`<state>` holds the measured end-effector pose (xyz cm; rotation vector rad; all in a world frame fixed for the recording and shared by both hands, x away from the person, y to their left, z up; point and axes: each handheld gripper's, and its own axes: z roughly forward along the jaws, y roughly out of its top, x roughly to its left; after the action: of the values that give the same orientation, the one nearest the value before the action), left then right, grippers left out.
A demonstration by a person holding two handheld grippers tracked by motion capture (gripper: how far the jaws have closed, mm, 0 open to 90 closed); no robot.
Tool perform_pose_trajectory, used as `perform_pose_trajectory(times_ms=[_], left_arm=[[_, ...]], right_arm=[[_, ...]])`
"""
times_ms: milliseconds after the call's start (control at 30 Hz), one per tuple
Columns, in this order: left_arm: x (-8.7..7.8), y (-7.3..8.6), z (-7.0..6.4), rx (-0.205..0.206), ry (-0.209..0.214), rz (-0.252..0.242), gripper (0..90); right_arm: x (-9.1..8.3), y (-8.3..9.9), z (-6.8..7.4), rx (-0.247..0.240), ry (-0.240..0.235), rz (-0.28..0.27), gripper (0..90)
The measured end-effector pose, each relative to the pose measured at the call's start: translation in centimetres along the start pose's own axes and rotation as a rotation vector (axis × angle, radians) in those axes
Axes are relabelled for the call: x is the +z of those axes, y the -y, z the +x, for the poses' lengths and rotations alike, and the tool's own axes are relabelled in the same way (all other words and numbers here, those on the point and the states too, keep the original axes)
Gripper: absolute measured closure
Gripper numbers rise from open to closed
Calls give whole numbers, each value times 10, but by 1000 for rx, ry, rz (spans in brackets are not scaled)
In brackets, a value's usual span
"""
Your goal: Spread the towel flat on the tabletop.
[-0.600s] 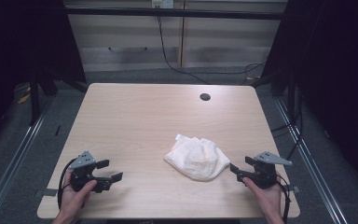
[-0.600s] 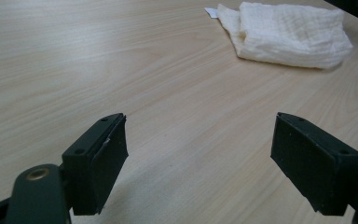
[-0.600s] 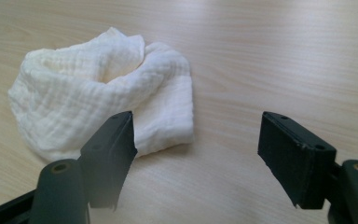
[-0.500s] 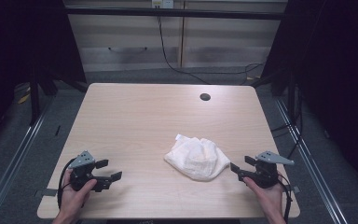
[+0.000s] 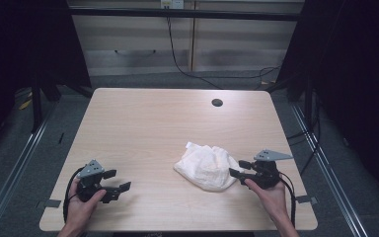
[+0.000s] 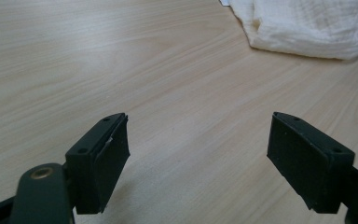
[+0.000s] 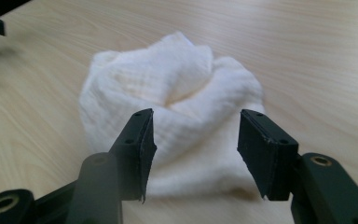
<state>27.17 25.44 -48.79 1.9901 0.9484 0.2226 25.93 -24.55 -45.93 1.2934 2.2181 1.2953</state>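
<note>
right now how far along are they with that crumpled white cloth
Barely begun. The crumpled white cotton cloth lies bunched on the pale wooden table, nothing spread or folded. The right gripper, jaws open, sits at its edge; the left gripper waits open, apart. Grasping remains.

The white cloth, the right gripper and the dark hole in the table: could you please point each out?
white cloth (image 5: pixel 205 167), high view, its crumpled middle.
right gripper (image 5: pixel 237 168), high view, between its jaw tips.
dark hole (image 5: pixel 217 102), high view, its centre.
</note>
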Motion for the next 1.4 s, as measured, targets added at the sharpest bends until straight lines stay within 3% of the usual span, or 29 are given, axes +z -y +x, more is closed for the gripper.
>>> perform_pose_trajectory(times_ms=[233, 300, 333, 533, 667, 800, 867, 933, 1000, 1133, 1400], left_arm=[[-3, 0, -2, 13, 5, -11, 203], [-4, 1, -2, 5, 7, -15, 202], [-4, 0, 0, 7, 9, -11, 203], [-3, 0, 1, -2, 10, -13, 203], [-6, 0, 0, -15, 52, -38, 215], [-7, 0, 0, -34, 64, -42, 214], [-6, 0, 3, -42, 53, -35, 214], [-6, 0, 4, -45, 52, -33, 214], [-6, 0, 5, -41, 50, -31, 214], [-5, 0, 4, -38, 50, -34, 214], [-6, -1, 4, -32, 50, -35, 212]], right_arm=[[27, -28, -3, -25, -23, 48, 440], [36, -35, -7, -32, -25, 58, 488], [46, -38, -10, -45, -15, 88, 591], [66, -30, -18, -50, 29, 156, 583], [69, -24, -25, -21, 34, 170, 562], [73, -20, -19, -51, 42, 223, 678], [78, -16, -15, -54, 18, 247, 780], [79, -15, -14, -62, 18, 258, 799], [81, -15, -11, -52, -15, 260, 853], [85, -14, -5, -55, -40, 257, 864], [96, -14, 24, -103, -127, 266, 870]])
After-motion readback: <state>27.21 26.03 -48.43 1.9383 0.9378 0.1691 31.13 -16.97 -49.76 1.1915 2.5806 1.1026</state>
